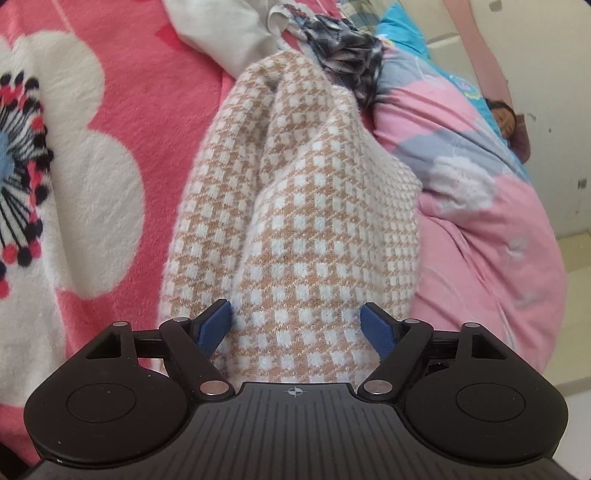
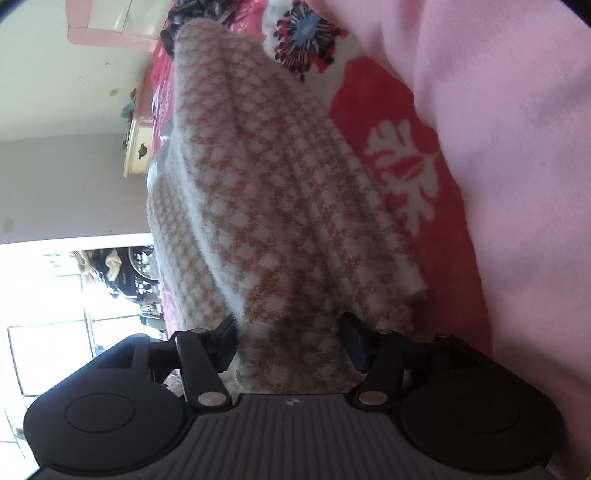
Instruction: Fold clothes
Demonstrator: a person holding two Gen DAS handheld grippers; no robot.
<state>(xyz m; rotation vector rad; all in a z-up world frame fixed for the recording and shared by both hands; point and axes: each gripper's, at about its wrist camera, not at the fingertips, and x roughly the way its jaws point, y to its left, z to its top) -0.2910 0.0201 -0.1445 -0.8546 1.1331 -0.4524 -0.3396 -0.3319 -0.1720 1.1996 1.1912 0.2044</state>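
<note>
**A:** so where are we with the checked knit garment (image 1: 295, 206)? It's lying bunched on the pink flowered blanket (image 1: 110, 122) that covers the bed, and its long axis runs straight away from both of us, toward the far end where the dark patterned cloth (image 1: 347, 55) and a white garment (image 1: 221, 33) are heaped.

**B:** yep, and we've got one end of it right under both tools. The left gripper (image 1: 295, 328) has its blue pads wide apart with the knit lying between them. The cloth brushes the left pad, but we wouldn't call that a grip.

**A:** same on our other side. The right gripper (image 2: 290, 341) stands open too, the fuzzy hem sits in the gap, and nothing's pinched as far as we can see. That view is rolled over sideways, so the blanket runs up the right of it.

**B:** neither hand's really nearer then, both are at the near end. The pink quilt (image 1: 480, 221) bulges along the garment's right edge, with a person lying under it by the wall.

**A:** so we reckon the next fold has to go lengthwise, near end carried toward the far end. We'd need to close on the hem first, and keep clear of that quilt.
</note>
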